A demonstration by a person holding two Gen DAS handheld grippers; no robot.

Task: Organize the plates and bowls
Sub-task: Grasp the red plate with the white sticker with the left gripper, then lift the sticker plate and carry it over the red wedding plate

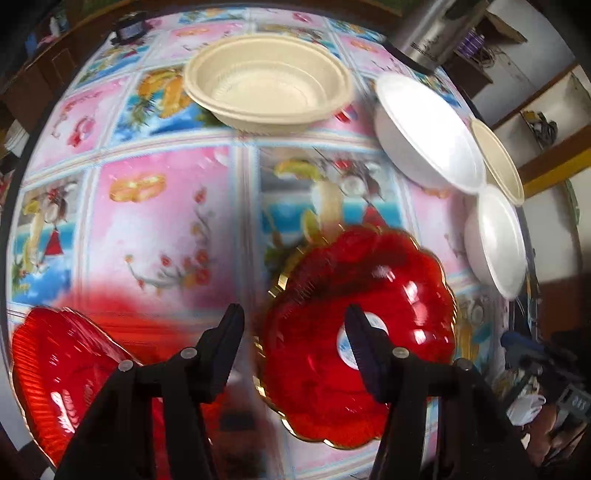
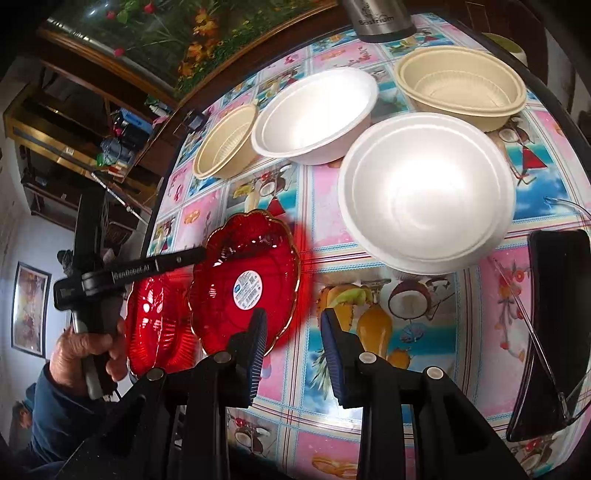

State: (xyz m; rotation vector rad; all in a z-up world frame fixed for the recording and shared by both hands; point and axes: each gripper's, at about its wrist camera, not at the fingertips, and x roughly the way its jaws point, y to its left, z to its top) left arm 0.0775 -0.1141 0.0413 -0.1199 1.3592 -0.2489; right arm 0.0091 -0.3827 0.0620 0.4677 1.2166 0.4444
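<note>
A red gold-rimmed plate with a white sticker lies tilted on the patterned table, blurred with motion. My left gripper is open above it, its right finger over the plate; it also shows in the right wrist view reaching to the plate's rim. A second red plate lies left of the first. Stacked beige bowls, a single beige bowl and two white bowls sit farther back. My right gripper is open and empty above the table.
A steel flask stands at the table's far edge. A black phone with clear glasses lies at the right in the right wrist view. The table edge runs close behind the red plates.
</note>
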